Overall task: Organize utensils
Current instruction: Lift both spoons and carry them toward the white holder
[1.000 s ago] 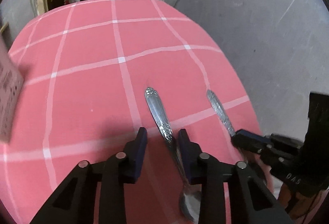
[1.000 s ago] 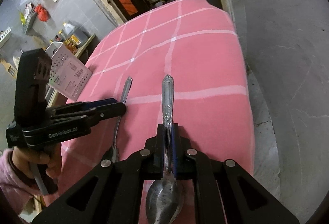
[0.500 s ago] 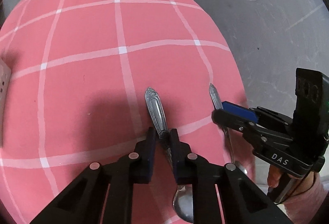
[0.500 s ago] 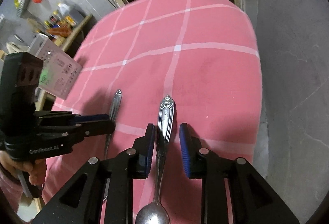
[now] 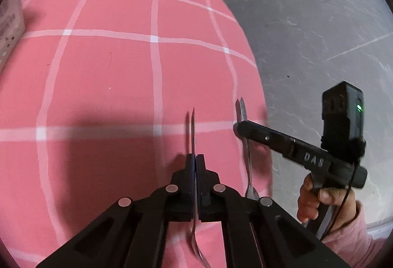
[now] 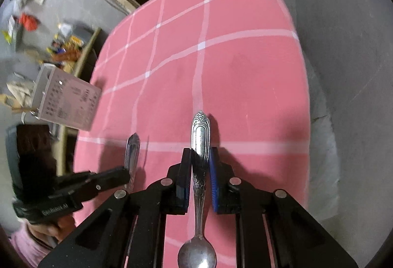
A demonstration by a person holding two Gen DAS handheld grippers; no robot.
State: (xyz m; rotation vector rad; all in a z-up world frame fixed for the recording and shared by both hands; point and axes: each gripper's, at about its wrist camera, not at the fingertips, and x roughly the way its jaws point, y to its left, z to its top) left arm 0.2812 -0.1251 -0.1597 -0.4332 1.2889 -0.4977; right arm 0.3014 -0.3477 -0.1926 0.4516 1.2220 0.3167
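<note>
Two silver spoons are over the pink checked tablecloth [image 5: 103, 76]. My left gripper [image 5: 195, 159] is shut on one spoon [image 5: 193, 130], held edge-on with its handle pointing forward. My right gripper [image 6: 200, 157] is shut on the other spoon [image 6: 201, 135], its ornate handle forward and its bowl [image 6: 197, 254] below the fingers. The left gripper [image 6: 122, 173] and its spoon [image 6: 132, 150] show at the left of the right wrist view. The right gripper [image 5: 239, 126] and its spoon [image 5: 245, 140] show at the right of the left wrist view.
A white perforated box [image 6: 66, 100] stands at the table's left edge; it also shows in the left wrist view [image 5: 9, 19]. The table's right edge [image 5: 255, 76] drops to a grey concrete floor [image 5: 319, 34]. Clutter lies on the floor at the far left [image 6: 29, 22].
The left gripper has closed on its spoon, which now stands edge-on and appears raised off the cloth. The right gripper, open half a second ago, has shut again on its spoon.
</note>
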